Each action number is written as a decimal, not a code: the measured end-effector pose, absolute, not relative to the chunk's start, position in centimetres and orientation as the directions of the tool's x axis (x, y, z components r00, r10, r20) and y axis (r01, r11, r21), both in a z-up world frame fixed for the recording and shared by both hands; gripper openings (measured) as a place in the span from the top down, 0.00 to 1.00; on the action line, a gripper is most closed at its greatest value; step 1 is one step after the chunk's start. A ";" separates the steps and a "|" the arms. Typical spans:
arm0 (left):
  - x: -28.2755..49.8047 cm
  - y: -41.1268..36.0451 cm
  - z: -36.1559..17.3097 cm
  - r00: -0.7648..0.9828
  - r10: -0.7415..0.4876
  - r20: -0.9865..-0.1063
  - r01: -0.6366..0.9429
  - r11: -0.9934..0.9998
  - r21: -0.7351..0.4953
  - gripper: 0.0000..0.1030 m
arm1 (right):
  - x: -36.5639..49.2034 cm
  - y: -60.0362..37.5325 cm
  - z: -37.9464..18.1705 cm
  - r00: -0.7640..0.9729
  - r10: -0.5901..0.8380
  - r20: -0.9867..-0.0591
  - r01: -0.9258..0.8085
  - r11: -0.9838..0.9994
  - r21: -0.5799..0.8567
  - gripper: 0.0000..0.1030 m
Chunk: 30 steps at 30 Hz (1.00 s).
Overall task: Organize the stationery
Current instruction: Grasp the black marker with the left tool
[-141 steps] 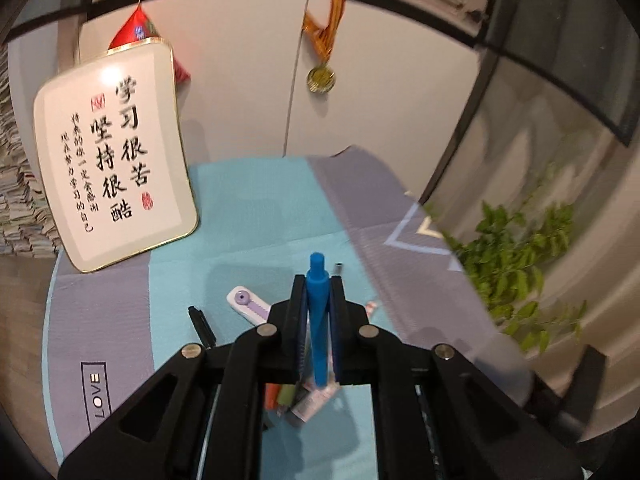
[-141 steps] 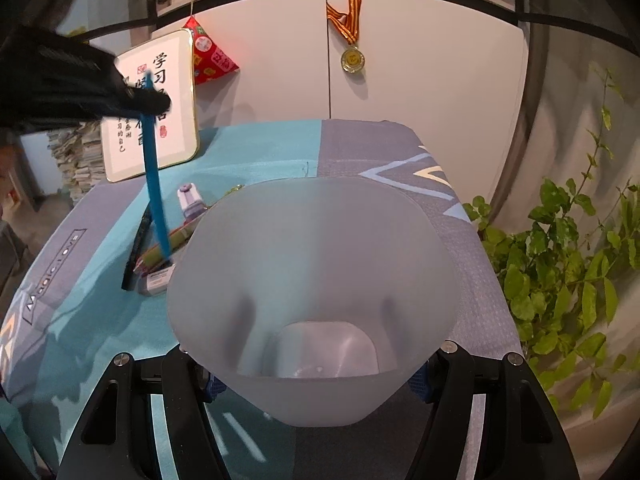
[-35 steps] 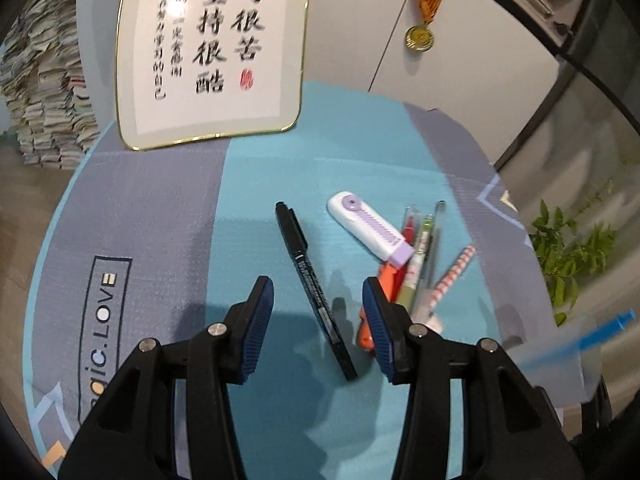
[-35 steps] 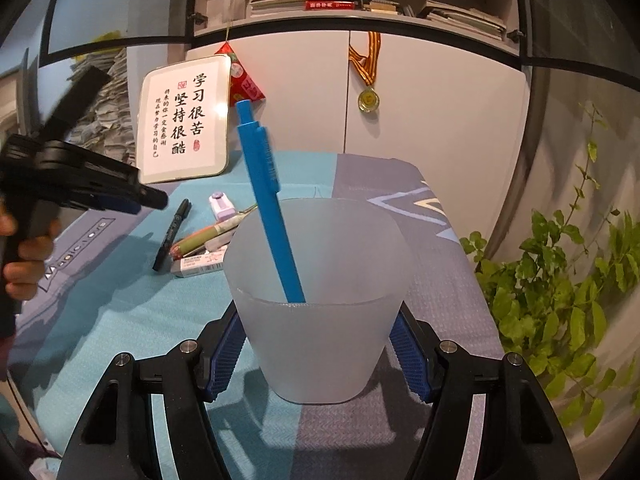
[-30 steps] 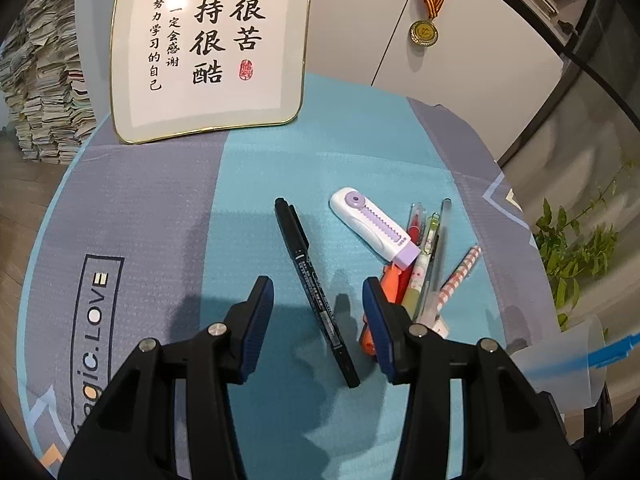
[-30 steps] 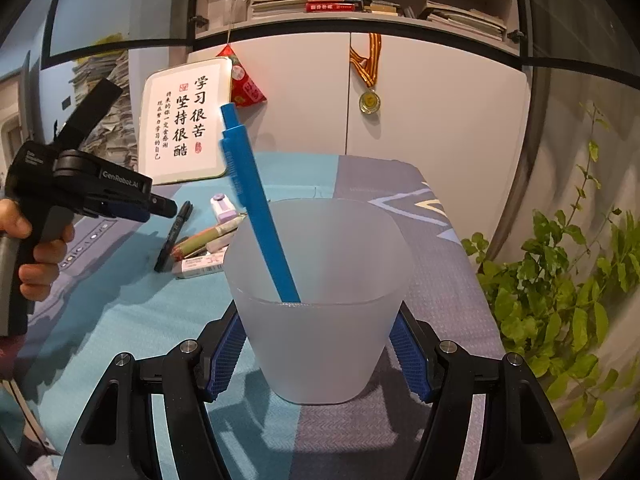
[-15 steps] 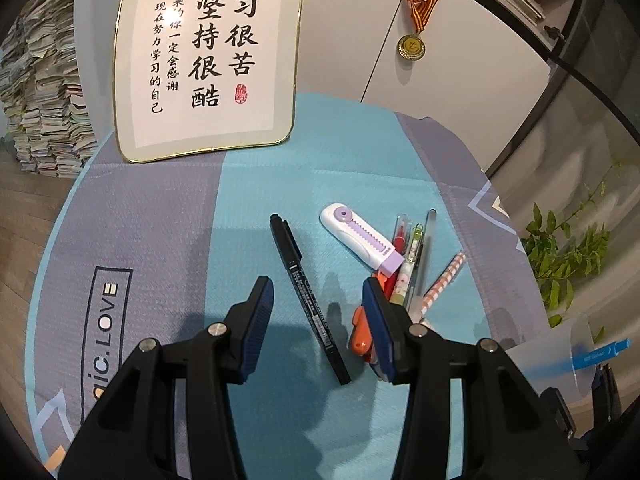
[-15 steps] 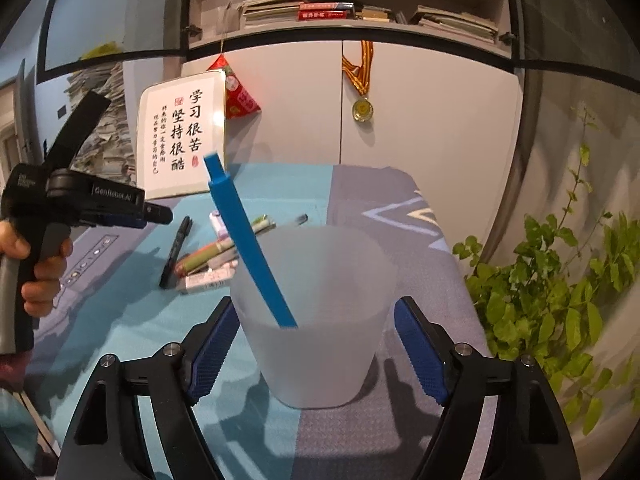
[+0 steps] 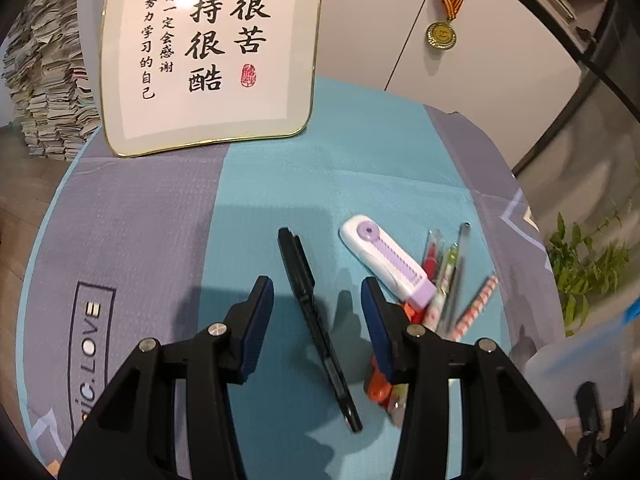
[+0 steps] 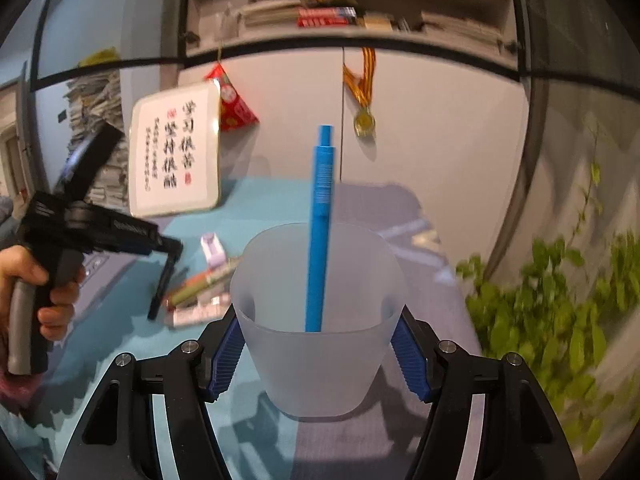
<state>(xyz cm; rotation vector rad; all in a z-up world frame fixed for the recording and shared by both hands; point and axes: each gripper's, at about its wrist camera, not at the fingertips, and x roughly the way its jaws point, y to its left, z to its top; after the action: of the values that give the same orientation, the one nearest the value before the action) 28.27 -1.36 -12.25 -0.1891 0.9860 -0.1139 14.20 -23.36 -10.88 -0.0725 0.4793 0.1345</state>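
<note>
While the worktop [image 9: 280, 184] carries most of the stationery loose, the right tongs [image 10: 318, 354] clamp a frosted cup [image 10: 320, 360] holding one blue pen [image 10: 320, 232]; the left tongs [image 9: 316, 320] hover wide open, empty, above a black marker [image 9: 312, 312].

Bare cloth [image 9: 168, 216] left of black marker [image 9: 312, 312], pen heap [image 9: 436, 292] crowding its right

— What sits between the right gripper [image 10: 319, 356] fingers?
— A frosted cup [image 10: 318, 344], clamped from both sides, with a blue pen [image 10: 320, 232] standing upright inside.
— And off left?
— The left gripper [image 10: 170, 250] above scattered pens [image 10: 200, 282].
</note>
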 end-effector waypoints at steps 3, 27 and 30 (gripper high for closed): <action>29.0 -1.6 -12.4 0.540 -0.177 -0.823 0.007 0.979 -0.206 0.59 | 15.2 -23.0 -10.5 0.900 0.098 -0.425 -0.154 0.983 -0.098 0.33; 30.9 -2.1 -14.1 0.538 -0.094 -0.838 -0.006 0.993 -0.115 0.85 | 18.0 -24.6 -12.8 0.850 0.066 -0.523 -0.119 0.991 -0.069 0.32; 30.9 -2.2 -14.1 0.542 -0.101 -0.834 0.001 0.993 -0.120 0.87 | 17.4 -25.0 -12.9 0.847 0.086 -0.525 -0.124 0.992 -0.037 0.32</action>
<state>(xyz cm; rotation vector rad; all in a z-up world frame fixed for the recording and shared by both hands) 30.88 -2.15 -14.10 -0.1091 0.9963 -0.0609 17.43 -24.98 -12.88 -0.0700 0.5498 0.1107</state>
